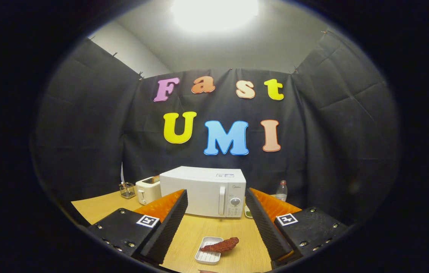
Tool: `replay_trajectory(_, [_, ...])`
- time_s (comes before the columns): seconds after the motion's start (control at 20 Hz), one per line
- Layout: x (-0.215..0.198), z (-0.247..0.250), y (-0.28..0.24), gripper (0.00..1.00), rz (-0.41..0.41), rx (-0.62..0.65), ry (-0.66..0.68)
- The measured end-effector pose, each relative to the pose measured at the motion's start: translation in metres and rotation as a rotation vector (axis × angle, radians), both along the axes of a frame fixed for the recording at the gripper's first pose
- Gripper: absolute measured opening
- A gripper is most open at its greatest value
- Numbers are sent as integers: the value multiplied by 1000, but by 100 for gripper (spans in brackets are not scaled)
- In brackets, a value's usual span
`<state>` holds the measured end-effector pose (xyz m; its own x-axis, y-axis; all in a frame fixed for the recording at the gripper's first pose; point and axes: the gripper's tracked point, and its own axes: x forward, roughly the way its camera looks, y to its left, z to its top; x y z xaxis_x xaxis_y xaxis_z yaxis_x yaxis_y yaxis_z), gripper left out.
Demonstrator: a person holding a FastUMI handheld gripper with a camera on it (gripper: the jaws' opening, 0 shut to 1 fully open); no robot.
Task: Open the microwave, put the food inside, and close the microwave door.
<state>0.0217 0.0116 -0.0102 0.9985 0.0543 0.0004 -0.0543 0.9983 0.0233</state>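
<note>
Our tool (216, 223) is spread wide, empty, facing the shut microwave (203, 191). If we pull its handle (221, 200) off-centre, it may slip; the meat (220, 245) overhangs its tray (206, 256).

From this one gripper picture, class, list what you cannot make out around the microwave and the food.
- Microwave interior: hidden by its closed door.
- Dial markings: too small.
- Small item right of the microwave: hidden partly by a finger.
- Toaster slot contents: too small.
- Food type: unclear.

The gripper jaws stand open.
</note>
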Motion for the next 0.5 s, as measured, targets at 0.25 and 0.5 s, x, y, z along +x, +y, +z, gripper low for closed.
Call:
replay_trajectory(0.25, [42, -27, 0, 97, 11, 27, -9])
replay_trajectory(0.5, [96, -58, -5, 97, -16, 7, 3])
